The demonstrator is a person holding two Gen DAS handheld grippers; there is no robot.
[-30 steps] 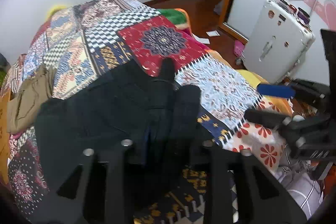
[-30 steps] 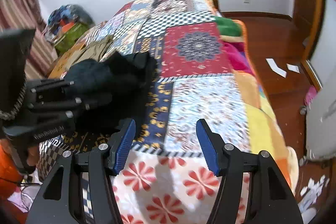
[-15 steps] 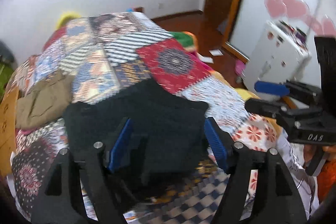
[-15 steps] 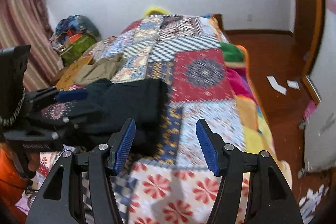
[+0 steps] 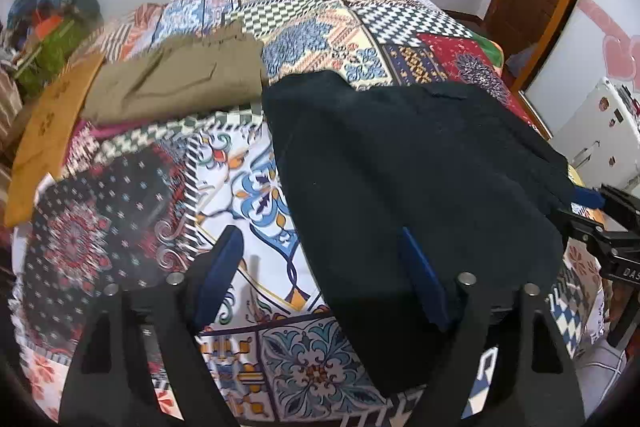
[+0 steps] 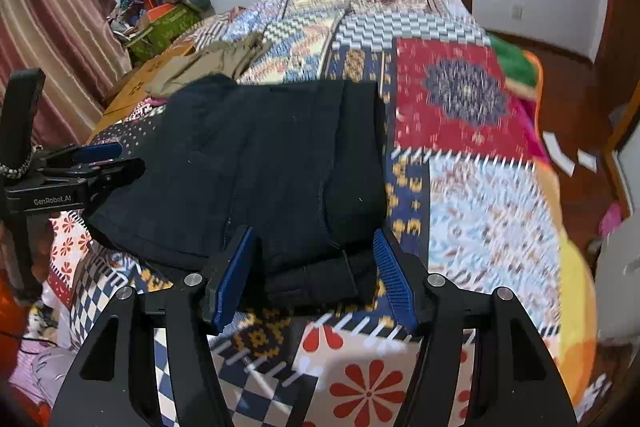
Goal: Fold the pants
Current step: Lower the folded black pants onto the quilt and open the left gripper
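Note:
Black pants (image 5: 420,167) lie folded in a flat stack on the patchwork bedspread (image 5: 248,187). My left gripper (image 5: 320,275) hovers over the stack's left edge with its jaws opening. One blue pad is over the cloth, the other over the quilt, and neither presses. In the right wrist view the same pants (image 6: 260,167) reach down to my right gripper (image 6: 312,279), which stands open with the stack's near end showing between its fingers. Each gripper also shows in the other's view: the right gripper (image 5: 580,209) at the stack's right edge, the left gripper (image 6: 116,159) at its left edge.
Khaki pants (image 5: 172,83) lie folded farther up the bed, beside a brown cardboard sheet (image 5: 44,131). A white suitcase (image 5: 600,131) stands right of the bed. Bags are piled in the far left corner (image 6: 164,11). Paper scraps (image 6: 560,151) lie on the wooden floor.
My left gripper let go of the black pants, opened, and swung left. The pants went from a held bundle to a flat stack. My right gripper came in over the stack's near end.

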